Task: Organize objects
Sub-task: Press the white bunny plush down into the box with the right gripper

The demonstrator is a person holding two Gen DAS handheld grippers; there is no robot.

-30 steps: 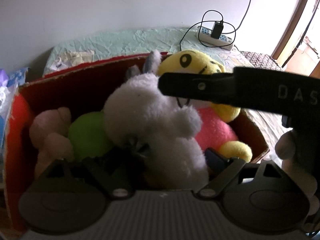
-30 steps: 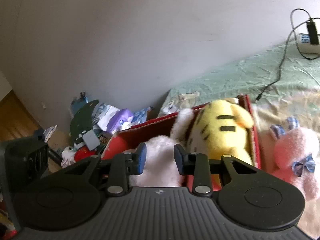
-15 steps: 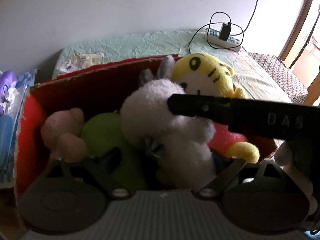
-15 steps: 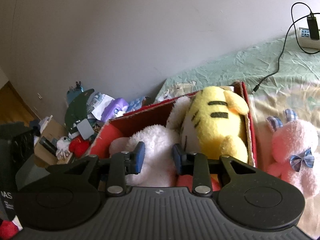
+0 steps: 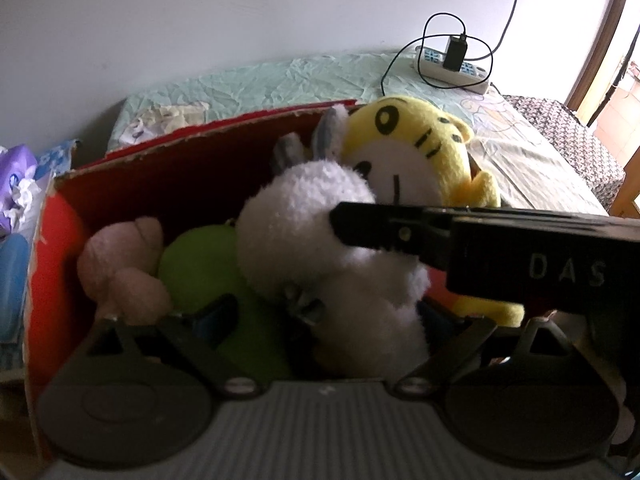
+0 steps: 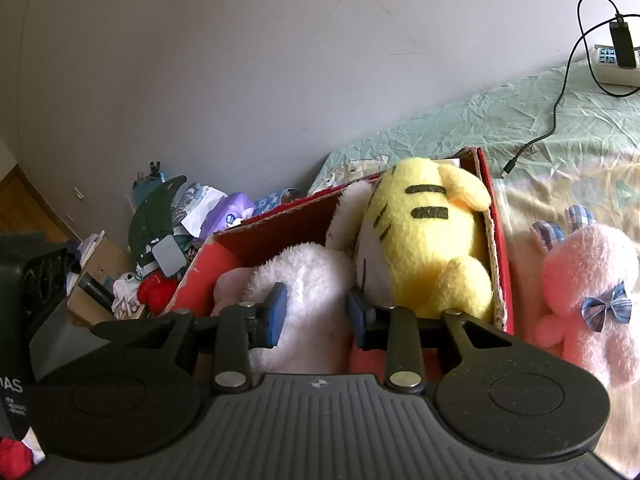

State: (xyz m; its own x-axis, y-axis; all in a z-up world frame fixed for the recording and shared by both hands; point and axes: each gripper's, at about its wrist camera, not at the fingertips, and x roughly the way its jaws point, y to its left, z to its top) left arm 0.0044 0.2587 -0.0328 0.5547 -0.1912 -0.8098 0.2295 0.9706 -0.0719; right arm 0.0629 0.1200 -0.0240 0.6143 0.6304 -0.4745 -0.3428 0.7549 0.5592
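The left tongs point(image 5: 320, 316) are opening wide around the white plush rabbit point(image 5: 320, 232) in the red box point(image 5: 52, 240). The right tongs point(image 6: 316, 314), narrow, pinch its fluff. Best to release gently, then fetch the pink bunny point(image 6: 588, 292) lying right of them on the bed.
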